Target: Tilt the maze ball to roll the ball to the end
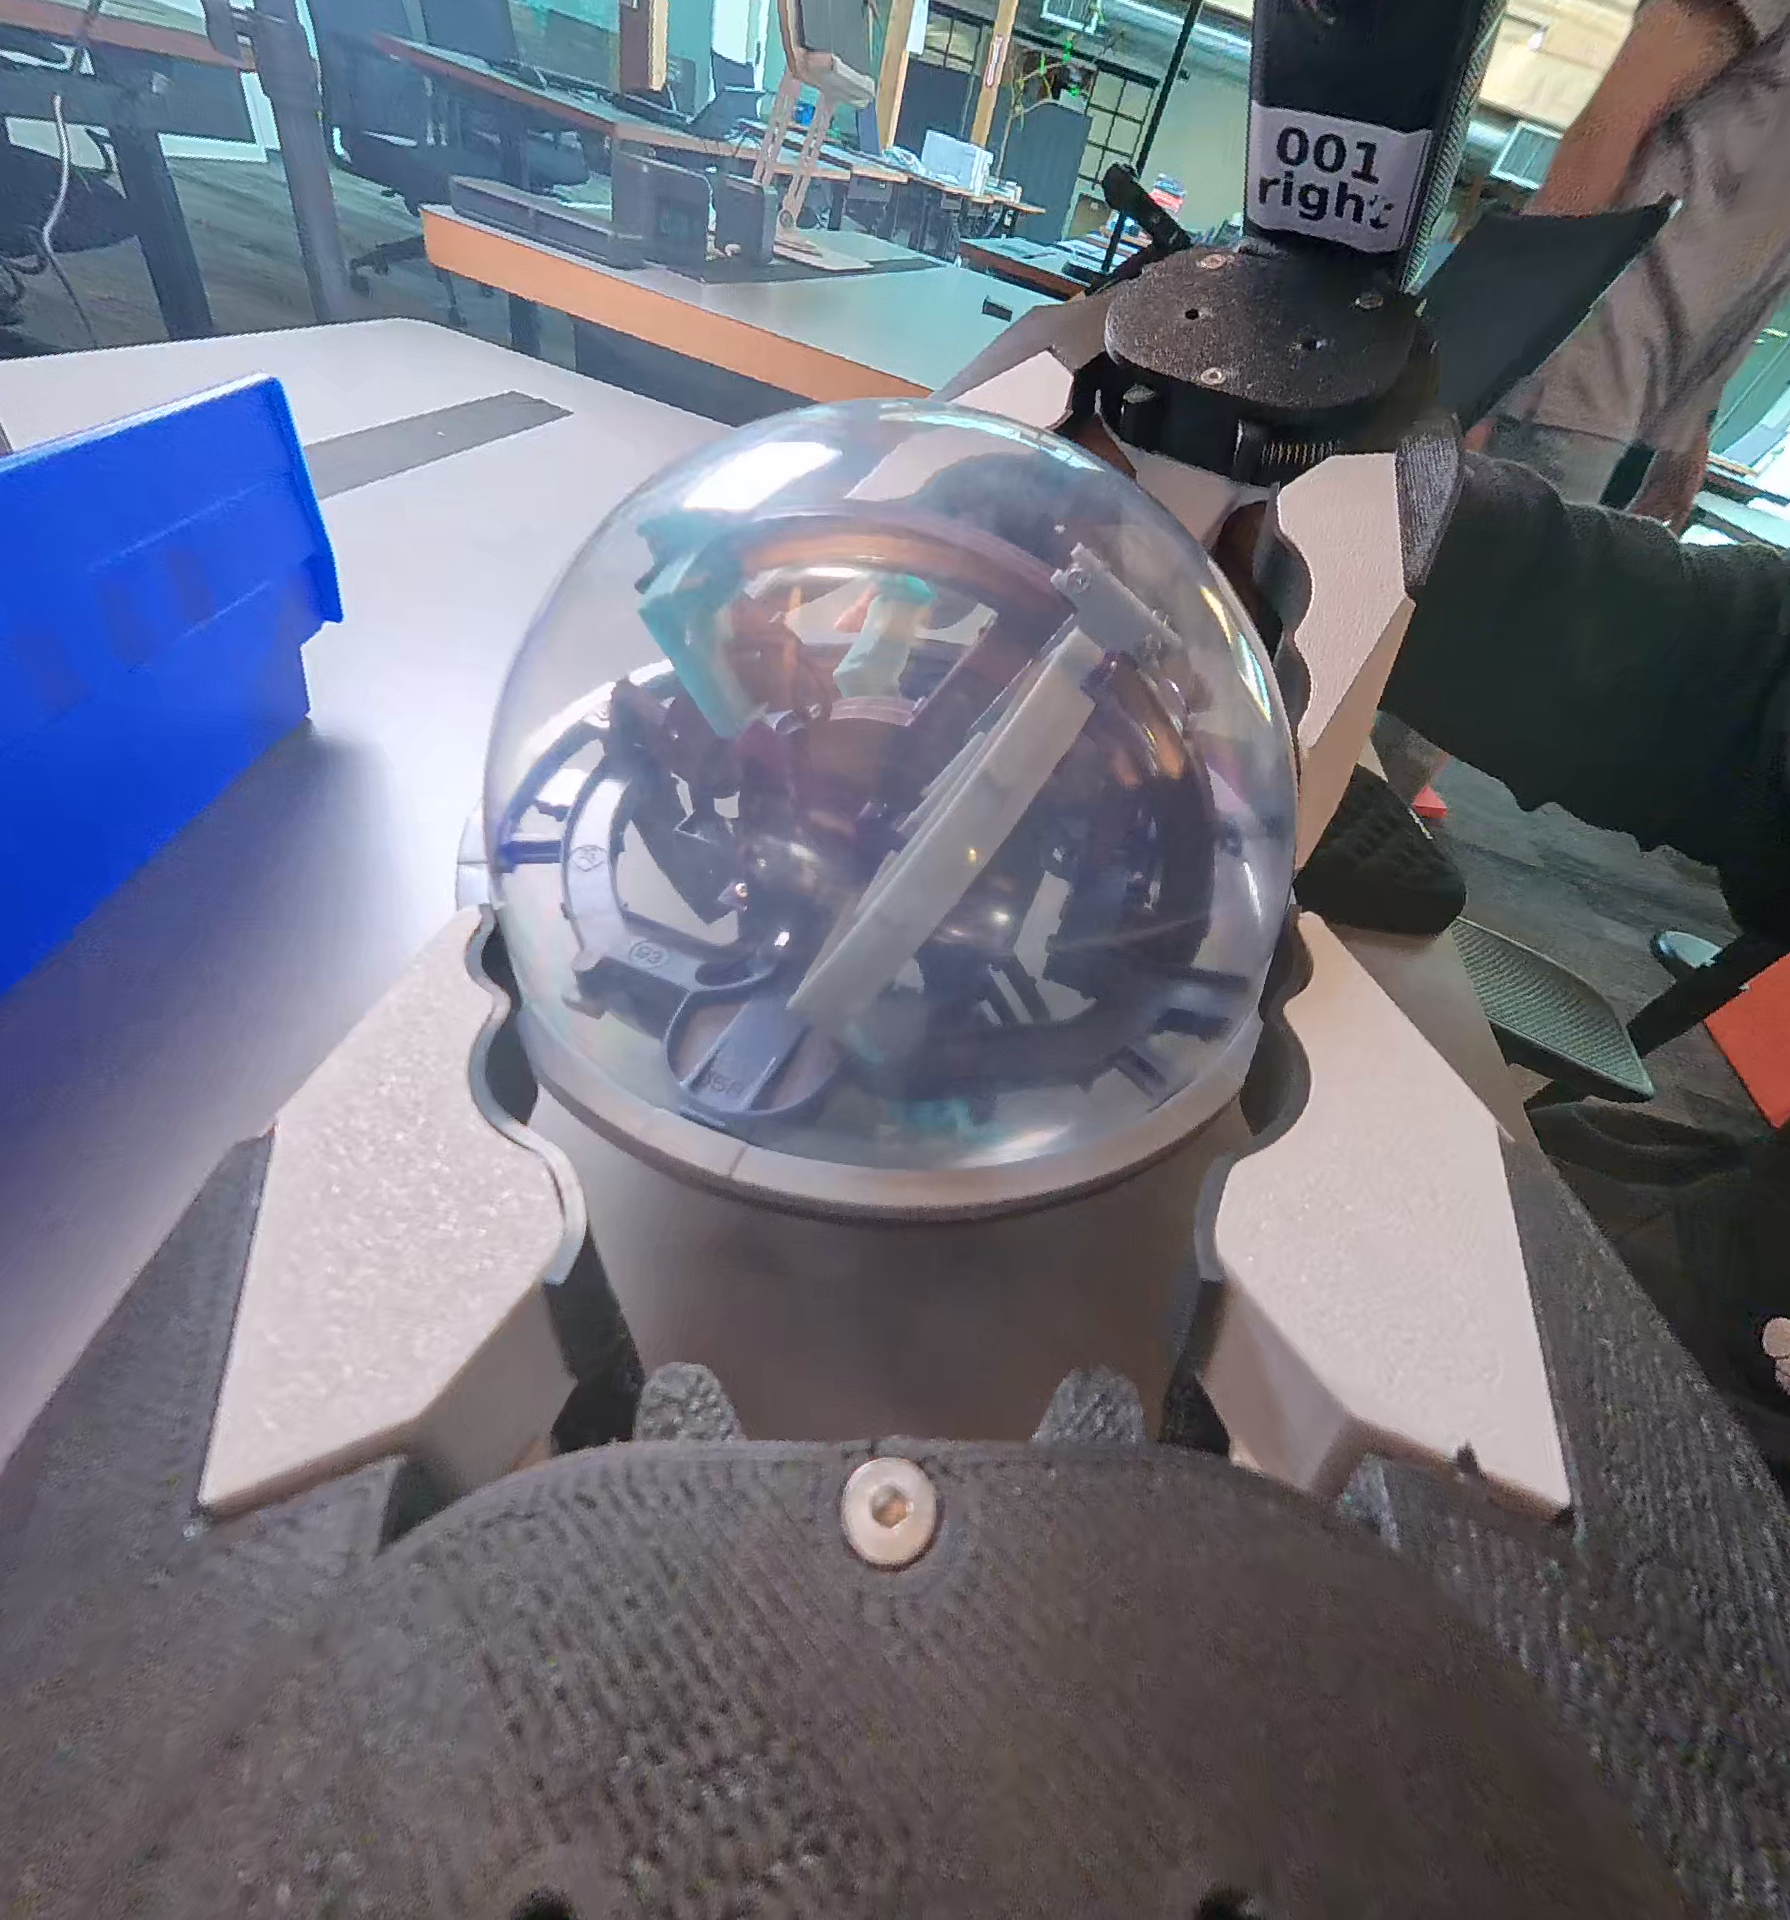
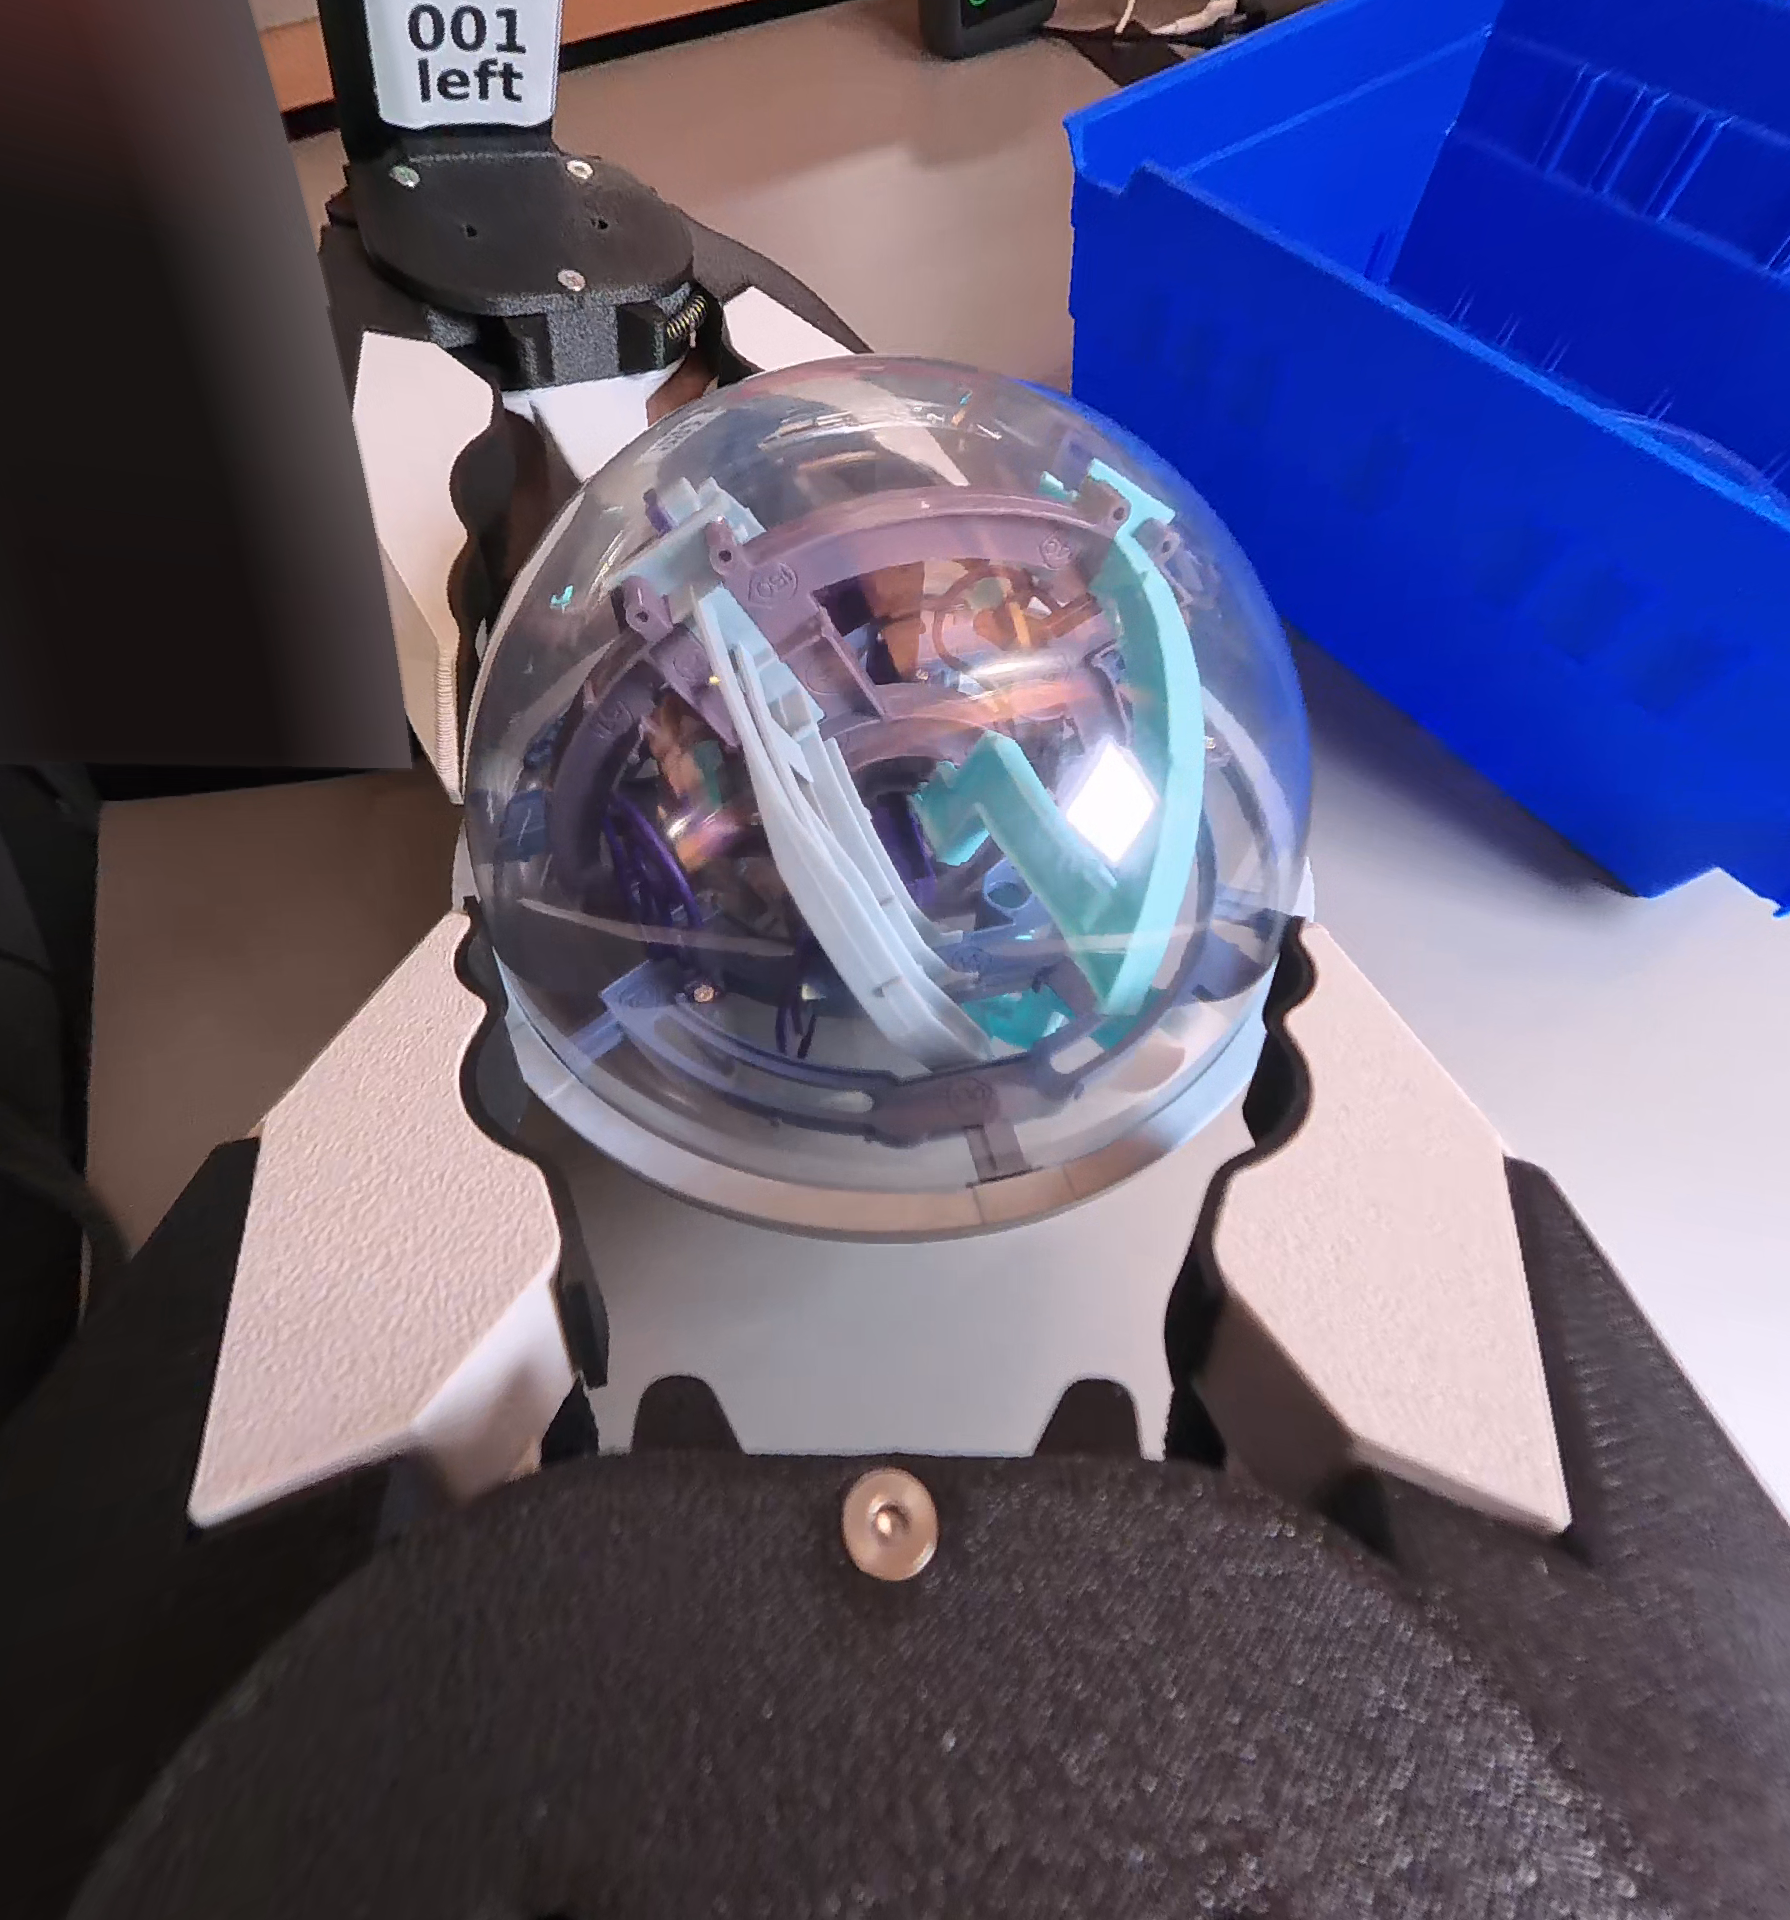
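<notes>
Maze ball (image 1: 886, 790), clear dome upward, pinched between left tongs (image 1: 886, 997) and right tongs (image 2: 886, 997).

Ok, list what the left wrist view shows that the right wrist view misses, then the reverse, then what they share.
Left wrist only: rows of desks behind, a mesh chair, a sleeved arm, a person standing.
Right wrist only: the blue bin's open dividers from above.
Both: the clear maze ball with the left gripper and right gripper closed on it from opposite sides, the blue bin and the pale table.
</notes>
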Available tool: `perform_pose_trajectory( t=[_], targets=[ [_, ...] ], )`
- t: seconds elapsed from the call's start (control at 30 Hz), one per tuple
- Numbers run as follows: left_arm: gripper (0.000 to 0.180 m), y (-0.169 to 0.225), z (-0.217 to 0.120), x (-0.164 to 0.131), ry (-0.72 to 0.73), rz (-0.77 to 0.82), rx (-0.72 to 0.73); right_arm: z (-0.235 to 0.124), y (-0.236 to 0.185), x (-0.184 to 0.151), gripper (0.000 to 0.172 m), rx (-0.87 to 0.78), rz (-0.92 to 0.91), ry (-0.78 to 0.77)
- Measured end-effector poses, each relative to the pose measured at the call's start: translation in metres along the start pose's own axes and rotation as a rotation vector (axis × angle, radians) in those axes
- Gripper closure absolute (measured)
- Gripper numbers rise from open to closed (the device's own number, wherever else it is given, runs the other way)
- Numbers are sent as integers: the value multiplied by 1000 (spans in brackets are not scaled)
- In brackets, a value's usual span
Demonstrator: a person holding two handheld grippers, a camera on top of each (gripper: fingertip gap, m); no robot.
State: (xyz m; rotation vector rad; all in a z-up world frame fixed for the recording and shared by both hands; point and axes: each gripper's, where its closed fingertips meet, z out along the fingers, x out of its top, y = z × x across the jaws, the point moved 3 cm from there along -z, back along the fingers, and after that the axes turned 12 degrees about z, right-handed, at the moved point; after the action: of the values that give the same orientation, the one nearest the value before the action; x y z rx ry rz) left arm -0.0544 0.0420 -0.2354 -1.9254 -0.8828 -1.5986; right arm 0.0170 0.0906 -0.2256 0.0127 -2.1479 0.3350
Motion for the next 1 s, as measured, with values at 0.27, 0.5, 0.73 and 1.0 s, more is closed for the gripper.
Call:
perform_pose_trajectory(
  t=[0.27, 0.5, 0.73, 1.0],
  targets=[
    [43, 1, 1, -1, 4, 24, 3, -2, 3, -2, 32, 29, 3, 14],
    [43, 5, 3, -7, -14, 38, -14, -5, -1, 0, 32, -4, -46, 16],
    [42, 6, 4, -9, -15, 77, -11, -5, -3, 0, 32, -28, -78, 27],
    [40, 9, 6, -12, -32, 192, 16, -5, -9, -3, 31, -97, -183, 51]
  ],
)
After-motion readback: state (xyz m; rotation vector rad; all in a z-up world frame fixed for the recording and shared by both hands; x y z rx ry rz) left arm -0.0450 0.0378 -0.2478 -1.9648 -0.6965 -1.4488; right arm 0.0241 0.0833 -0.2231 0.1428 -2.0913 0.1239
